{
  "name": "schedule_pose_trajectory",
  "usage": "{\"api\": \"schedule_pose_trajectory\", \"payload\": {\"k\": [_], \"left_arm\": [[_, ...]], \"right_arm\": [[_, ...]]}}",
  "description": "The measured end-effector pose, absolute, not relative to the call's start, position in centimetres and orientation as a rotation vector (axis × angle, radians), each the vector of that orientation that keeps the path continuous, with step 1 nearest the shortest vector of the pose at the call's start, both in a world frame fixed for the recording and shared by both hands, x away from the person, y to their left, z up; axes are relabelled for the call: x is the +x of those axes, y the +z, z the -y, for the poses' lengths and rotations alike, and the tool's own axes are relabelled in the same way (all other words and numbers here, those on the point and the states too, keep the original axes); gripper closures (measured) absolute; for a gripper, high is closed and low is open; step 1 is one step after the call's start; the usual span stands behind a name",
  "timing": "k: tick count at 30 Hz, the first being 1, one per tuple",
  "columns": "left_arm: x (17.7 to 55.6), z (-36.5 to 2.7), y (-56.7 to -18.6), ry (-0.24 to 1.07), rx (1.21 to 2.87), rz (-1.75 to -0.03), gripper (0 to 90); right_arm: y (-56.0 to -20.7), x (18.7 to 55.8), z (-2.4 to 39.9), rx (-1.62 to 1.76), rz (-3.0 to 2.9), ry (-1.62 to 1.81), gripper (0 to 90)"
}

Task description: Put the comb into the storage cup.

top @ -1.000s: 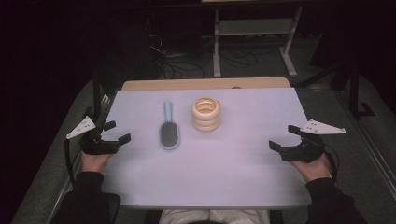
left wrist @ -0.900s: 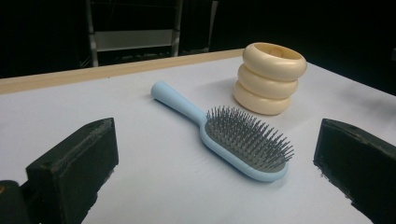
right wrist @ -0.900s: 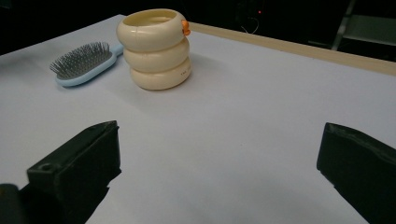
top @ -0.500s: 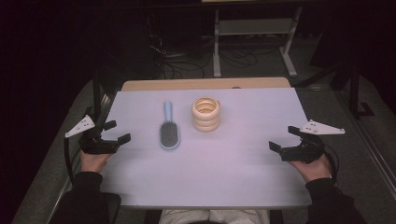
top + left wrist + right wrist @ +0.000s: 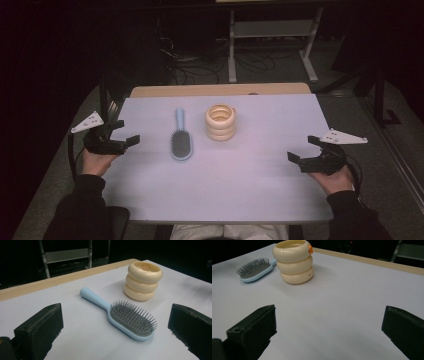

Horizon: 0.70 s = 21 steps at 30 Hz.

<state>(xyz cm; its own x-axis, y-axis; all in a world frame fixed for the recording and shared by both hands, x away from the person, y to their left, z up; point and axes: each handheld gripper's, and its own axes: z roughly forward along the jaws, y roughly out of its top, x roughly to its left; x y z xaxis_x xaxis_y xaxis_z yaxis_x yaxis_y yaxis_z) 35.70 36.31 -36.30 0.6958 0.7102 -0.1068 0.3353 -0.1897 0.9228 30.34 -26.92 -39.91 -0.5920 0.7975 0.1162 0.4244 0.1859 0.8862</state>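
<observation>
Item one: left gripper [image 5: 124,134], held at the left edge of the table [image 5: 250,200] — jaws spread wide, nothing between them, nothing touched. Item two: right gripper [image 5: 306,148], held at the right edge of the same pale table, jaws likewise spread wide and empty. Item three: hairbrush [image 5: 180,138], light blue with grey bristles facing up, lying flat on the table; it sits near the left gripper, just ahead of its open jaws and toward the table's middle, apart from both jaws. In the left gripper view the hairbrush [image 5: 125,315] lies between the two black jaws as seen from behind them, head nearer the gripper, handle pointing away toward the far edge. From the right gripper it is well apart, across the table and beyond the cream piece; the right gripper view shows it [image 5: 255,270] far off at upper left. Item four: ring-shaped holder [image 5: 220,121], cream, three stacked rounded rings, upright — just beside the hairbrush on the side toward the right gripper, not touching it, and well apart from both grippers. A small orange detail shows on its top ring in the right gripper view [image 5: 294,261].
</observation>
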Motion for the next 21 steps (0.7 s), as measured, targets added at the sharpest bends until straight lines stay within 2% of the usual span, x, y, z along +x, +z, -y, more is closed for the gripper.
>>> {"api": "schedule_pose_trajectory", "payload": {"k": [13,21], "left_arm": [[37.7,-34.6,-33.2,0.405,1.839,-0.76,0.0],[38.9,-34.2,-32.8,0.366,1.895,-0.764,0.0]], "right_arm": [[-40.0,30.4,26.9,1.152,-2.102,1.369,0.0],[-40.0,30.4,26.9,1.16,-2.104,1.362,0.0]]}}
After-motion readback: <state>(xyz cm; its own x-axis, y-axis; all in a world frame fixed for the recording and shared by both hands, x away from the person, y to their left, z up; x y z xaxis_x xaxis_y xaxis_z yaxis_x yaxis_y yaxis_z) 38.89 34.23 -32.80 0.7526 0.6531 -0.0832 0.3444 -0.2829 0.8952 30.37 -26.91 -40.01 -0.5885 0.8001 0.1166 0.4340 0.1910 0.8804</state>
